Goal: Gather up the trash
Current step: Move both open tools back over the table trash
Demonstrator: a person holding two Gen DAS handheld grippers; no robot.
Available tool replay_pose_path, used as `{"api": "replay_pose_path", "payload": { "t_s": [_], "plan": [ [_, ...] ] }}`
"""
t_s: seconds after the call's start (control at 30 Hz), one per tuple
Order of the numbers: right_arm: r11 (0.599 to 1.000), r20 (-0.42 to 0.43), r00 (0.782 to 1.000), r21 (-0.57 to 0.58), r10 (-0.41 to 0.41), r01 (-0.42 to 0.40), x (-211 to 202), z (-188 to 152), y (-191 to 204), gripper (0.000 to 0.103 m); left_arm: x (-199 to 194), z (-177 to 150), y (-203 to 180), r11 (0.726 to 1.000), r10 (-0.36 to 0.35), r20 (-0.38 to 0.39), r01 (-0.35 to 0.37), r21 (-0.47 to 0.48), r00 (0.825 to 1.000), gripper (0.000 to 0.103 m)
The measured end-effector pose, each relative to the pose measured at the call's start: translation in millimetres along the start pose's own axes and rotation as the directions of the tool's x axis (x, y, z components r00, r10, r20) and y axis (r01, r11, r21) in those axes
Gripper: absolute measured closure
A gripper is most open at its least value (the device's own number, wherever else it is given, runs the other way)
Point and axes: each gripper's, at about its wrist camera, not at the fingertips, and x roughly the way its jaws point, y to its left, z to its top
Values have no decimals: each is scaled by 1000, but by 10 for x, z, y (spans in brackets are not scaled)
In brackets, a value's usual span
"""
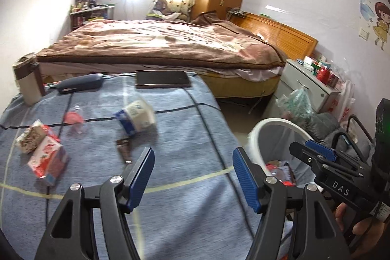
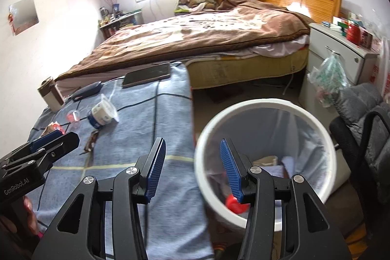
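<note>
Left gripper (image 1: 193, 179) nearest, jaws wide apart, nothing between them, hovering over the blue checked cloth (image 1: 170, 211) on the table. Right gripper (image 2: 192, 169) also spread wide and holding nothing; its left finger is over the cloth edge, its right finger over the mouth of the white trash bin (image 2: 316, 194). The bin stands on the floor just beside the table's right edge, lined with a clear bag; inside are a red cap-like piece (image 2: 234, 204), some paper and blue scraps. In the left view the bin (image 1: 258, 128) shows behind the right finger, red wrapper bits in it.

Trash left on the cloth: a blue-and-white yogurt cup (image 1: 136, 117) on its side mid-table, blurred; a brown snack wrapper (image 1: 124, 149) just in front of it; a clear plastic cup with pink lid (image 1: 75, 121) to the left; a red-and-white carton (image 1: 47, 162) and a crumpled brown-white wrapper (image 1: 30, 138) touching it near the left edge.

At the far edge of the table: a phone (image 1: 162, 79) lying flat, a dark glasses case (image 1: 80, 84), a brown-and-cream tumbler (image 1: 26, 79) upright at the corner. Bed with brown blanket (image 1: 158, 43) beyond, white nightstand (image 1: 304, 84) to the right.
</note>
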Motion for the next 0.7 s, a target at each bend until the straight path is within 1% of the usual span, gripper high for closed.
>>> {"api": "replay_pose_path", "payload": {
  "t_s": [0.1, 0.2, 0.47, 0.7],
  "plan": [
    [999, -9, 1000, -29, 23, -23, 55, 2, 168, 54, -64, -16, 195, 999, 30, 11, -29, -16, 999, 34],
    [997, -12, 999, -53, 50, -51, 102, 15, 311, 54, -113, -40, 395, 997, 74, 20, -74, -34, 997, 34],
    [989, -37, 993, -102, 108, -111, 308, 23, 646, 54, -182, -152, 949, 984, 134, 2, -133, -116, 991, 34],
    [984, -67, 988, -103, 140, -146, 500, 37, 889, 54, -233, -240, 1363, 969, 178, -5, -176, -173, 984, 34]
  ]
}}
